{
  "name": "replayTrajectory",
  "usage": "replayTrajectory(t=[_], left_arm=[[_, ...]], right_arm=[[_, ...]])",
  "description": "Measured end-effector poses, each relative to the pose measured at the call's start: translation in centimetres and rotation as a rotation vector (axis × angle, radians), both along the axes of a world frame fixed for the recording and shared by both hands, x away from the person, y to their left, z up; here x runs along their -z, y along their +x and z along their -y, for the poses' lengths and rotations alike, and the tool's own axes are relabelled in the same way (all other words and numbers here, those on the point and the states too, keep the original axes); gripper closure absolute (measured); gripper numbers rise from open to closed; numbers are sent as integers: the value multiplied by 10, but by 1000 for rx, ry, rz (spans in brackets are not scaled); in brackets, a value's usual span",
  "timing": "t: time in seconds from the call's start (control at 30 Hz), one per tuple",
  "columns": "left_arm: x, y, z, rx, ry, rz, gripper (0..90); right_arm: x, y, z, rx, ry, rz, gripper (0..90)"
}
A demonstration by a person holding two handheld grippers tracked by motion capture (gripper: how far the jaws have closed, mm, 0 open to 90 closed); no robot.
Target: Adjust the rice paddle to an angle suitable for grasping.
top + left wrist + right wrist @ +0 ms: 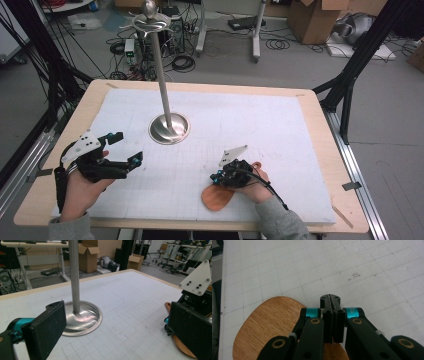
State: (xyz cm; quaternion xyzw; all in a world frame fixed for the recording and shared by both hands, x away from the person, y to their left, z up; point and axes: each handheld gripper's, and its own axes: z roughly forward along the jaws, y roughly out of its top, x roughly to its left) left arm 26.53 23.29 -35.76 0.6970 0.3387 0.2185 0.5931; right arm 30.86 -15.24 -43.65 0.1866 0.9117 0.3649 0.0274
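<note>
In the high view the right gripper (216, 177) sits low and right of centre, its jaws pressed together over a wooden spatula (218, 197) lying flat on the white gridded mat (260, 125). In the right gripper view the jaws meet with no gap above the spatula's rounded blade (267, 325); whether they pinch the wood cannot be told. The left gripper (129, 149), at the lower left of the high view, has its jaws spread wide and holds nothing. A metal stand (169, 127) with a round base rises above centre.
</note>
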Motion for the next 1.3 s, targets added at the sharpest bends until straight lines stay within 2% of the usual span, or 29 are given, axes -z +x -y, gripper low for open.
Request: replayTrajectory(t=[0.03,0.13,0.17,0.2,0.43,0.57,0.63,0.7,1.03,1.17,1.3], left_arm=[[0,0,0,1,0,0,28],[-1,0,0,6,-3,5,28],[-1,1,0,7,-4,6,28],[-2,1,-1,8,-4,6,28],[-3,3,-1,8,-13,10,28],[-3,4,1,11,-10,7,28],[-2,5,2,14,-10,5,28],[-2,7,3,18,-7,2,28],[-1,9,6,25,-7,0,28],[-1,9,7,24,-3,-2,28],[0,8,7,22,0,-6,28]], right_arm=[[-2,0,1,-3,5,10,894],[-10,0,12,42,38,34,894],[-13,3,26,76,35,45,894],[-13,3,26,76,35,45,894],[-13,2,75,195,73,42,894],[-16,0,95,232,100,37,894],[-17,-2,101,233,97,38,894],[-14,-3,108,244,70,31,894],[-2,1,130,283,47,-28,894],[2,4,132,292,42,-47,894],[3,5,129,301,43,-34,894]])
